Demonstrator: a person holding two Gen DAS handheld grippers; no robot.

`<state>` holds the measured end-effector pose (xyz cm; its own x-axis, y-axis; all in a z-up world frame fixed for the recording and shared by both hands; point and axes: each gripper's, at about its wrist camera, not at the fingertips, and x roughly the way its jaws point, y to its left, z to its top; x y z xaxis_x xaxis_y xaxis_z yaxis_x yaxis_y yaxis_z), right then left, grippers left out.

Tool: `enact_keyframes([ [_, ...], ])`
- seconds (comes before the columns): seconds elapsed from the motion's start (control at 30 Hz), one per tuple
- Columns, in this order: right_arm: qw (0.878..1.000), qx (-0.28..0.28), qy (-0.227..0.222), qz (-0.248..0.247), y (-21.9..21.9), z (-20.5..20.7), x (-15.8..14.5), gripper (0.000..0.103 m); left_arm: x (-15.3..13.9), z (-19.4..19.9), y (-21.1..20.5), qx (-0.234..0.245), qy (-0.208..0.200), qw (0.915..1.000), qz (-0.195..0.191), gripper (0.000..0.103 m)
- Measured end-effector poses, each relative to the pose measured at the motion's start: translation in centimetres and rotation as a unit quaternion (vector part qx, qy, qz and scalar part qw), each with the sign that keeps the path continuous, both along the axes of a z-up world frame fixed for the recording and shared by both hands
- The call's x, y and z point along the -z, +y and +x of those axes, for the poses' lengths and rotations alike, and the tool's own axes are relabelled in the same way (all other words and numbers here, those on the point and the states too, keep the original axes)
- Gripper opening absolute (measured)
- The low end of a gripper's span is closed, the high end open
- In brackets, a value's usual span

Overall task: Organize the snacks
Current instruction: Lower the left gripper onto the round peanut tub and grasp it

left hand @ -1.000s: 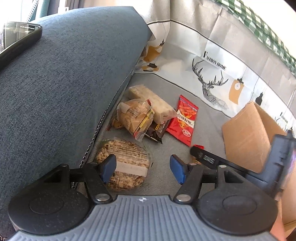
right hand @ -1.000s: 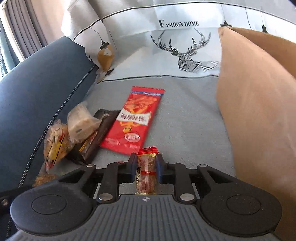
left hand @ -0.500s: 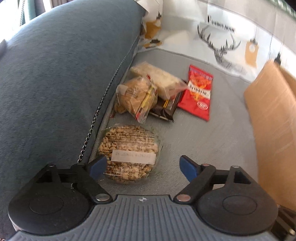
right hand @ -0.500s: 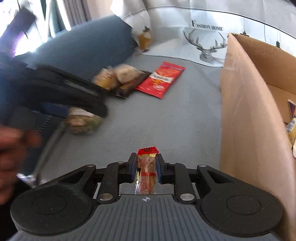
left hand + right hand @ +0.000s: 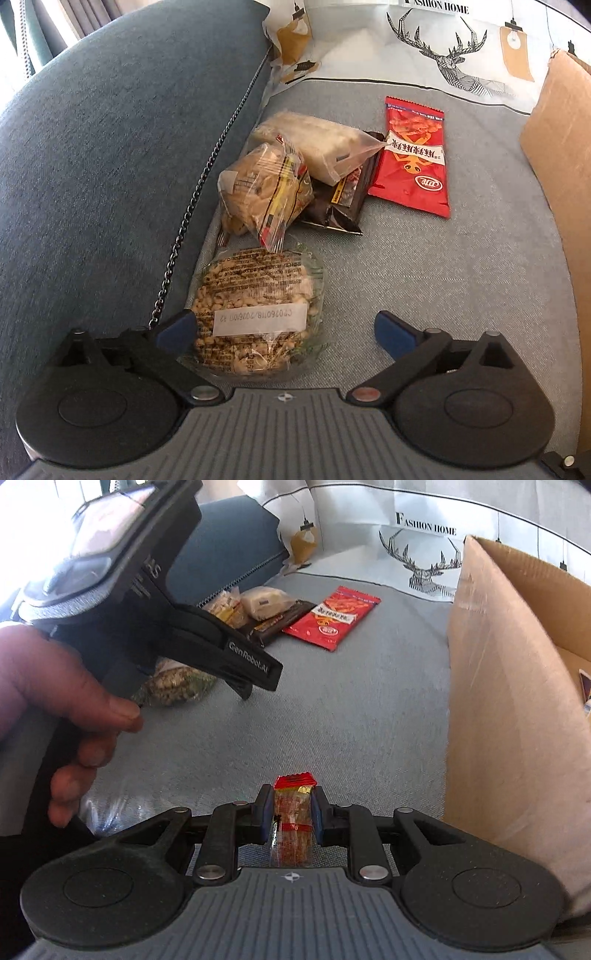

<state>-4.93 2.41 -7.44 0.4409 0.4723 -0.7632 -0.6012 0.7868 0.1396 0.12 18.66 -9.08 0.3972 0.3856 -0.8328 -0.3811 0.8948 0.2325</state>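
Observation:
My left gripper (image 5: 284,328) hangs over a round clear pack of puffed grain (image 5: 256,314) on the grey sofa seat. Its jaws are opening wide; the pack lies between them, against the left pad, with the right pad apart from it. Behind the pack lie a yellow-striped biscuit bag (image 5: 264,192), a pale clear bag (image 5: 321,144), a dark brown wrapper (image 5: 341,201) and a red snack packet (image 5: 413,157). My right gripper (image 5: 291,812) is shut on a small red-topped candy bar (image 5: 293,823), beside the cardboard box (image 5: 506,672). The left gripper's body (image 5: 147,609) shows there, held by a hand (image 5: 55,686).
A blue cushion (image 5: 110,129) with a zip chain borders the snacks on the left. A printed grey-and-white cover (image 5: 443,48) with a deer drawing drapes the sofa back. The cardboard box wall (image 5: 561,166) stands at the right. Bare seat fabric lies between snacks and box.
My left gripper opened wider and came down closer over the round grain pack. My right gripper carried the candy bar rightward beside the box, and the left gripper and hand entered its view.

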Motion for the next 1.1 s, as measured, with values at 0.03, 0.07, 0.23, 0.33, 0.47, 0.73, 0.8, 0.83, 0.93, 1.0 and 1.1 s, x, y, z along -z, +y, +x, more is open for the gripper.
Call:
enact_keyframes([
  [0.03,1.000,0.000,0.000,-0.001,0.1,0.0,0.2,0.023,0.0,0.0,0.0,-0.002,-0.002,1.0000,0.004,0.101],
  [0.07,1.000,0.000,0.000,-0.002,0.3,0.0,0.3,0.023,-0.2,0.0,0.0,-0.005,-0.005,0.9999,0.011,0.096],
  [0.23,1.000,-0.008,-0.008,-0.004,0.5,-0.2,0.3,0.023,-0.8,-0.4,0.3,-0.024,-0.019,0.9992,0.027,0.069],
  [0.33,1.000,-0.008,-0.007,-0.003,0.4,-0.1,0.3,0.023,-1.4,-0.8,0.2,-0.023,-0.034,0.9988,0.028,0.059],
  [0.47,1.000,-0.007,-0.008,-0.003,0.2,-0.3,0.3,0.023,-2.3,-1.4,0.3,-0.023,-0.064,0.9975,0.020,0.053],
  [0.73,1.000,-0.005,-0.010,-0.004,0.3,-0.2,0.3,0.023,-5.1,-3.9,0.4,0.020,-0.163,0.9847,-0.059,0.034],
  [0.8,1.000,-0.005,-0.011,-0.004,0.3,-0.2,0.3,0.023,-5.4,-4.4,0.7,0.037,-0.177,0.9786,-0.099,0.034],
  [0.83,1.000,-0.005,-0.010,-0.004,0.3,-0.3,0.4,0.023,-5.5,-4.5,0.8,0.048,-0.181,0.9748,-0.121,0.034],
  [0.93,1.000,-0.006,-0.010,-0.004,0.2,-0.3,0.4,0.023,-5.1,-4.1,1.4,0.064,-0.165,0.9670,-0.184,0.056],
  [1.0,1.000,-0.006,-0.010,-0.004,0.2,-0.3,0.4,0.023,-5.0,-4.2,2.0,0.043,-0.166,0.9677,-0.185,0.071],
  [1.1,1.000,-0.005,-0.010,-0.003,0.1,-0.3,0.4,0.023,-5.0,-4.8,3.3,0.007,-0.183,0.9597,-0.213,0.076],
])
